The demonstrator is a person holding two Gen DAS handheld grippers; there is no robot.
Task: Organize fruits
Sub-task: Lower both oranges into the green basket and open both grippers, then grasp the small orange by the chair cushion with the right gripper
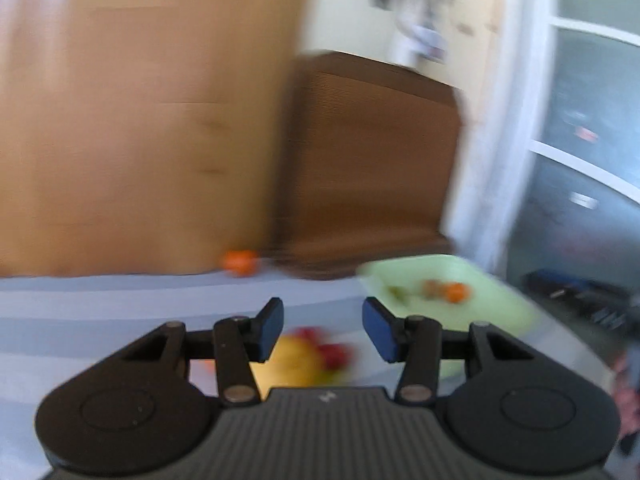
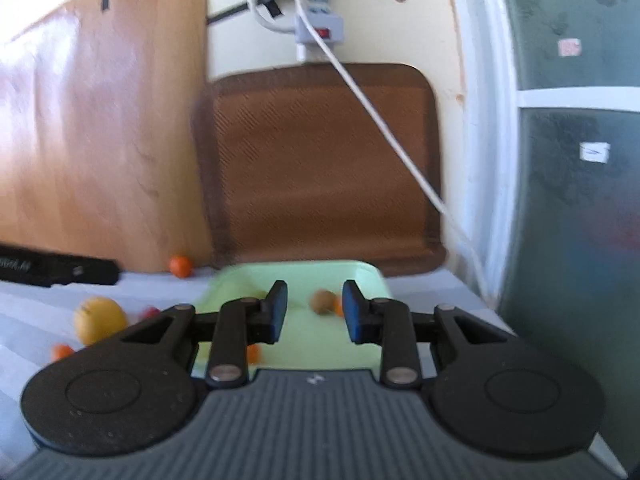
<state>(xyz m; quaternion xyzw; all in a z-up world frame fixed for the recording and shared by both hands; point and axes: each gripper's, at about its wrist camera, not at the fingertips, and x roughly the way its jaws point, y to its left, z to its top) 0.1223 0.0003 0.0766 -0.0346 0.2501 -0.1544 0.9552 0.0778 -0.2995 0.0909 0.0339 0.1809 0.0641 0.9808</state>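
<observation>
My left tool (image 1: 323,330) is released, nothing between its blue pads; my right tool (image 2: 315,312) is likewise spread and empty. The left view is blurred. Around me on the pale desk (image 2: 32,320): a small orange (image 2: 180,266) sits at the far edge against a tall wooden board (image 2: 100,140), at 11 o'clock from my right tool. A yellow fruit (image 2: 100,319) lies at 9 o'clock, with a red fruit (image 2: 150,313) just beside it and another small orange (image 2: 61,351) nearer me. A black bar (image 2: 56,270) lies along the far left. A white cable (image 2: 380,120) hangs down over a brown mat (image 2: 320,168). The green tray (image 2: 360,270) sits straight ahead at 12 o'clock, holding a brown fruit (image 2: 322,301) touching an orange one (image 2: 339,307).
</observation>
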